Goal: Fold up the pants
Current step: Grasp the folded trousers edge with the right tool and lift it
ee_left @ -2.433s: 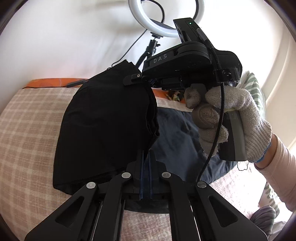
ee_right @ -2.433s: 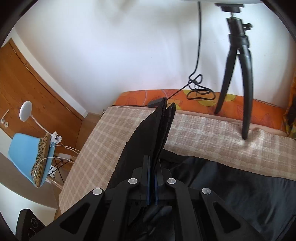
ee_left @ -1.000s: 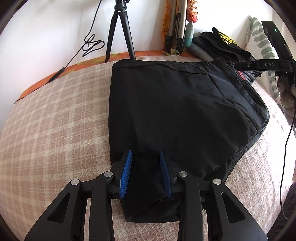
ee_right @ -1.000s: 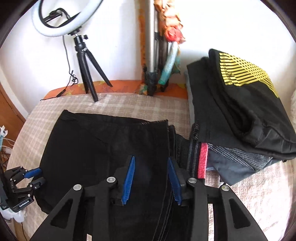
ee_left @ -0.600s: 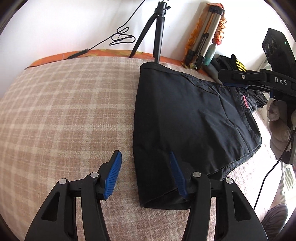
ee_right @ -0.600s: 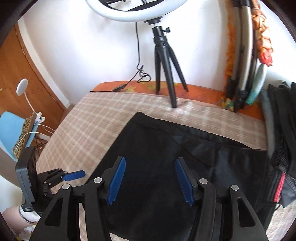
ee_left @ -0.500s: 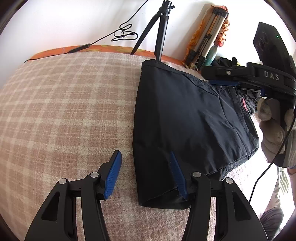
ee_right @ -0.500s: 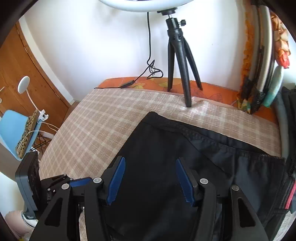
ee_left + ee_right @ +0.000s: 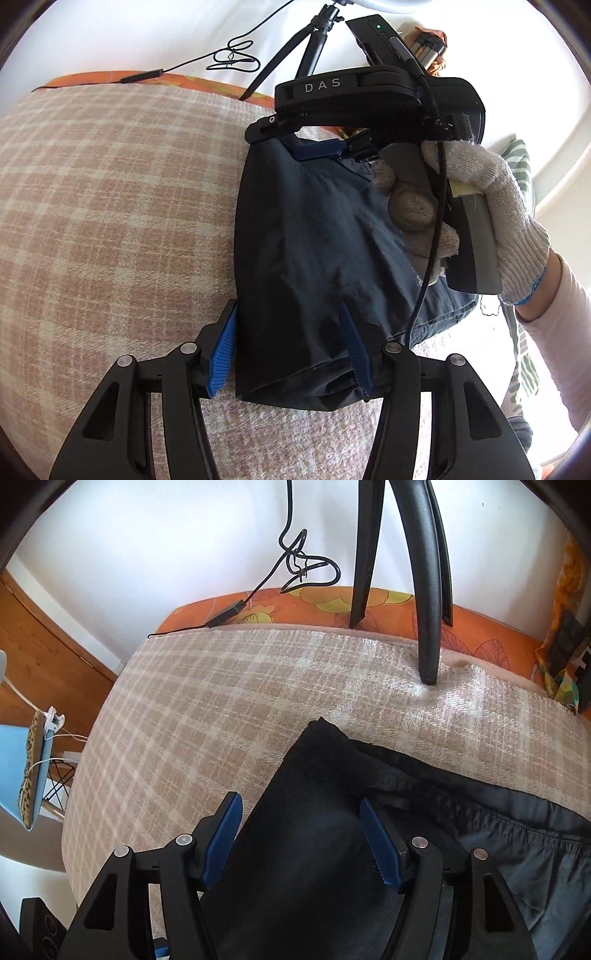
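Pants (image 9: 314, 258) lie folded on the bed, released since a moment ago; left tool (image 9: 288, 354) and right tool (image 9: 301, 843), both open, now straddle their edge, probably for another fold.

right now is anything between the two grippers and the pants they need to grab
Nothing visible is. The left gripper hangs open with the near left corner of the folded pants between its pads. The right gripper is open over the far left corner, with only the checked blanket beside the cloth.
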The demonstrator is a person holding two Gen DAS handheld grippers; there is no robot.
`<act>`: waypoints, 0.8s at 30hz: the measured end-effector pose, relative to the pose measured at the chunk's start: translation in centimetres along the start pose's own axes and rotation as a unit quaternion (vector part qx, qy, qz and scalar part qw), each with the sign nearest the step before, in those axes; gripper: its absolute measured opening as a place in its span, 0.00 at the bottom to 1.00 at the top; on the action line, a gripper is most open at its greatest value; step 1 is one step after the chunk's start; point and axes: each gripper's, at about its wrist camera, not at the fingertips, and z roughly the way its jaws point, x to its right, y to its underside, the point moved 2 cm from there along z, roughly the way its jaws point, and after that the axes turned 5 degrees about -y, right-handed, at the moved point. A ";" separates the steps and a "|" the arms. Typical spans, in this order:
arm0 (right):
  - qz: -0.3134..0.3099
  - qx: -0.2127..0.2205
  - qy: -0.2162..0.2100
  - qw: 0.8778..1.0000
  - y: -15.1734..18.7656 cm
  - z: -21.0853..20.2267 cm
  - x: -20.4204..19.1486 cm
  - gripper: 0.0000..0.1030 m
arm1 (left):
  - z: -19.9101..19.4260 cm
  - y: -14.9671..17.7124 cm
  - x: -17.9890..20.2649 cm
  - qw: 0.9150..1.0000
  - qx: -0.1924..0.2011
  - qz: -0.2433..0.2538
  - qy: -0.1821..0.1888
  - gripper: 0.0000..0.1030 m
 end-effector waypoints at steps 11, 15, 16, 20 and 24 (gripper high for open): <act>-0.053 -0.101 0.084 0.990 0.6 1.6 -5.0 0.66 | -1.5 -0.4 1.2 0.999 0.029 0.001 0.040 0.51; -0.076 -0.120 0.128 0.982 1.2 3.1 -5.5 0.62 | -1.3 -0.8 1.9 0.999 0.029 0.010 0.035 0.51; -0.080 -0.121 0.139 0.980 1.4 3.3 -5.5 0.55 | -1.3 -0.9 2.1 0.999 0.029 0.014 0.031 0.51; -0.081 -0.111 0.137 0.981 1.7 3.0 -5.0 0.34 | -1.2 -1.1 2.8 0.999 0.030 0.036 0.008 0.51; -0.059 -0.103 0.106 0.987 2.1 1.6 -3.8 0.15 | -0.8 -0.8 3.5 0.998 0.015 0.052 -0.019 0.55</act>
